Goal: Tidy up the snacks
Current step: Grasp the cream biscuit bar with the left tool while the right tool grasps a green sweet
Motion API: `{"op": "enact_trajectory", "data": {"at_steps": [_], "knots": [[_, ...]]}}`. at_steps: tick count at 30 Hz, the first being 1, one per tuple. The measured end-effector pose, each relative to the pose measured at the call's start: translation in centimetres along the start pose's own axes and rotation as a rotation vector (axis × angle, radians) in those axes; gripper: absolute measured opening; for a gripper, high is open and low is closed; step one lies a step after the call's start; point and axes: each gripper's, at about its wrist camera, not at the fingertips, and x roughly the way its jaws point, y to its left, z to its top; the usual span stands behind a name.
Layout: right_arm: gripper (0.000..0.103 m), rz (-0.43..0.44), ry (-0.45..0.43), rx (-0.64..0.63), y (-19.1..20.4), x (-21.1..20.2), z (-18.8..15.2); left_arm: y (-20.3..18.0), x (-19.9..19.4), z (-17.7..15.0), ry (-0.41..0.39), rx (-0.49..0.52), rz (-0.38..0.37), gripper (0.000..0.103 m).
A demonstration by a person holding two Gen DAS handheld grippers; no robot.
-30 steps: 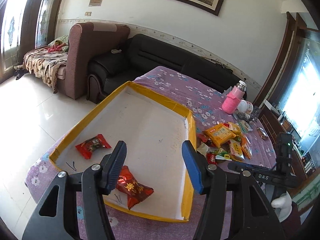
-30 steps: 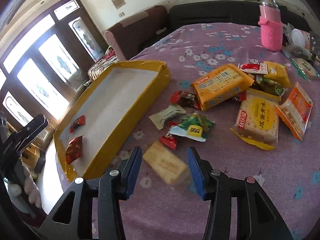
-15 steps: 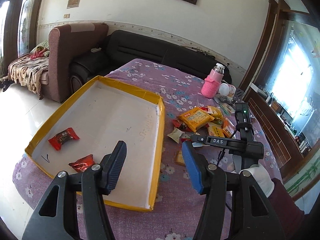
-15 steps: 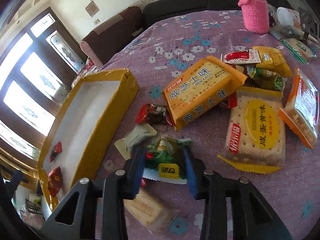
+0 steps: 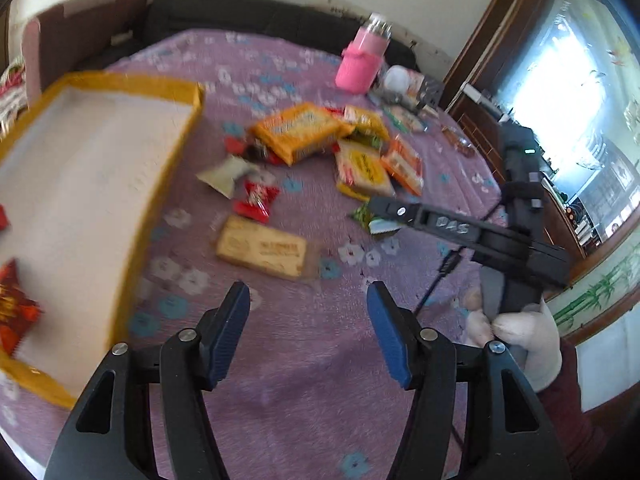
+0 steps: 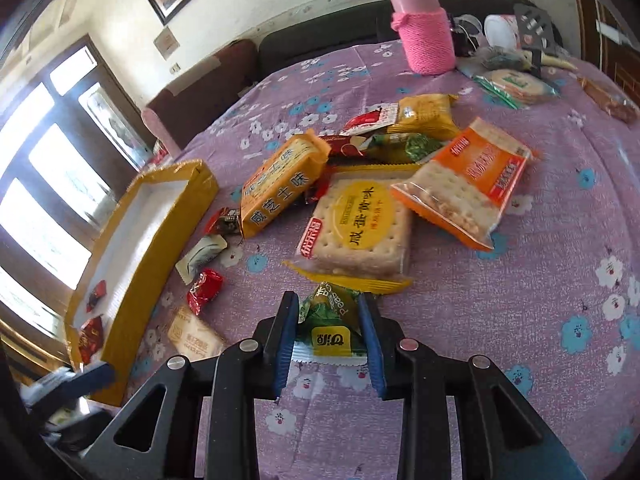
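Observation:
My right gripper (image 6: 328, 304) is shut on a green pea snack packet (image 6: 330, 320) and holds it over the purple cloth; it also shows in the left wrist view (image 5: 374, 220). My left gripper (image 5: 308, 300) is open and empty, above the cloth just short of a tan biscuit packet (image 5: 264, 248). The yellow-rimmed tray (image 5: 176, 152) lies to its left with red candies (image 5: 16, 312) inside. A pile of cracker packets (image 6: 360, 224) lies ahead of the right gripper. A small red candy (image 6: 206, 290) and a white packet (image 6: 202, 256) lie beside the tray (image 6: 160, 264).
A pink-sleeved bottle (image 6: 424, 28) stands at the table's far side with cups and packets beside it. A sofa (image 5: 240, 16) runs behind the table. Wooden cabinets (image 5: 592, 216) stand to the right. The table is covered by a purple flowered cloth (image 6: 540, 280).
My right gripper has moved forward and closed on the green pea packet, lifting it. My left gripper has swung right, away from the tray toward the tan biscuit packet.

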Motion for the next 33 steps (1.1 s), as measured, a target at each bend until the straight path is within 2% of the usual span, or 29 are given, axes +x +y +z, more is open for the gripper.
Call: {"op": "enact_trajectory", "data": {"at_steps": [5,7,12,19,20,21,25,31,33], "knots": [[0.032,0.024,-0.012,-0.009,-0.3,-0.2,-0.3,0.9,4.0,1.5,0.065,-0.074,0.032,0.060],[0.032,0.037,-0.012,0.001,-0.4,-0.3,-0.4,0.9,4.7,2.3,0.042,-0.074,0.055,0.060],[0.032,0.087,-0.001,0.052,-1.3,-0.2,-0.3,-0.3,6.6,3.8,0.019,0.017,0.166,0.060],[0.035,0.081,-0.003,0.036,-0.9,-0.1,-0.4,-1.9,8.7,4.4,-0.002,0.167,0.326,0.060],[0.035,0.078,-0.003,0.034,-0.8,-0.1,-0.4,-2.1,8.7,4.4,-0.017,0.186,0.325,0.051],[0.035,0.075,-0.005,0.031,-0.8,-0.2,-0.5,-2.3,8.7,4.3,-0.027,0.202,0.313,0.034],[0.032,0.056,-0.015,0.018,-0.3,-0.3,-0.7,-2.5,8.5,4.2,-0.026,0.223,0.310,0.031],[0.031,0.075,-0.038,0.014,-0.2,-0.7,-0.7,-1.4,5.8,3.5,-0.059,0.161,0.243,0.031],[0.027,0.093,-0.051,0.008,-0.1,-0.9,-0.7,-0.5,4.0,3.3,-0.080,0.132,0.217,0.031]]}}
